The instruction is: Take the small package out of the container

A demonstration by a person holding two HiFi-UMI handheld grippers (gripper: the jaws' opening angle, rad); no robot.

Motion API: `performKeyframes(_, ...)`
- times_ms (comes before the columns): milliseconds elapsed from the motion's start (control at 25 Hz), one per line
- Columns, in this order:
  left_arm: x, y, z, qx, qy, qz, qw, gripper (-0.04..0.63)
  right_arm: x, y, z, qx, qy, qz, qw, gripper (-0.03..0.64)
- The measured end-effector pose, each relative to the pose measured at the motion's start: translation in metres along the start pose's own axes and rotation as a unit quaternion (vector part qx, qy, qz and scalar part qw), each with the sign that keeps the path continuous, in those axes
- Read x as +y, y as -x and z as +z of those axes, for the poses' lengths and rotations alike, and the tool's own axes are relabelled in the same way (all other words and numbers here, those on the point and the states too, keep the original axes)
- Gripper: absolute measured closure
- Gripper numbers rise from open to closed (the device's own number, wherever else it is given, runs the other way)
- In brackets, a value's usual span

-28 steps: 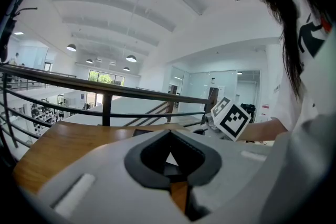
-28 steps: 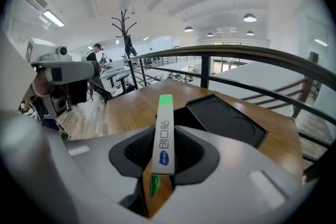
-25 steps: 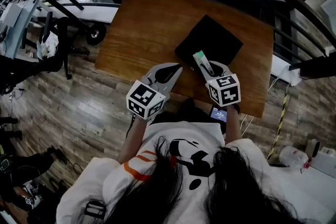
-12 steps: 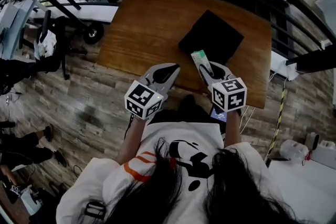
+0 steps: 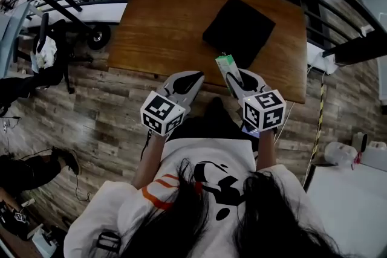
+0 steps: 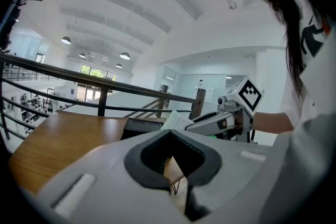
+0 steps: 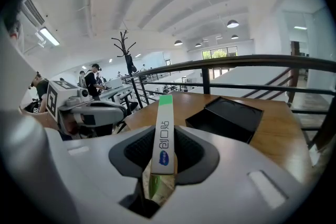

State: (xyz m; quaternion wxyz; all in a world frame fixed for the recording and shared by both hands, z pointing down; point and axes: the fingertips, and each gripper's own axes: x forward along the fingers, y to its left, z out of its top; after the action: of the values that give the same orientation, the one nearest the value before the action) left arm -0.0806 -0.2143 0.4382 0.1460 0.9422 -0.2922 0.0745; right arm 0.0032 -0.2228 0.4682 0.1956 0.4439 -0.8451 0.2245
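Left gripper [image 5: 197,77] jaws pressed together, nothing between, at near edge of table [image 5: 151,27]. Right gripper [image 5: 234,78] jaws pinching package [image 5: 224,63] by lower end, upright, already out of container [image 5: 237,30]. My worry: thin, slick pack, narrow pinch. Any tilt or slack grip, it slides out and drops to floor [image 5: 109,118].

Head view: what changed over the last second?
The right gripper, clamped on the small package, drew back toward the person, so the package now sits clear of the black container instead of over its near edge. Unchanged: grip on the package, left gripper shut and empty, container on the table.
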Motion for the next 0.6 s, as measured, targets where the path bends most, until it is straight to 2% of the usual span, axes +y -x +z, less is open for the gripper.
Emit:
performKeyframes(160,-0.012,0.012,-0.012,-0.001,0.004,-0.019,0.9998,0.595,0.015,0.012,-0.017,0.004,-0.008,-0.015,1.0,0.499)
performKeyframes(600,-0.035,0.015,-0.02,-0.004,0.01,-0.03,0.9995,0.595,0.023,0.044,-0.04,0.015,-0.01,-0.033,0.999,0.499)
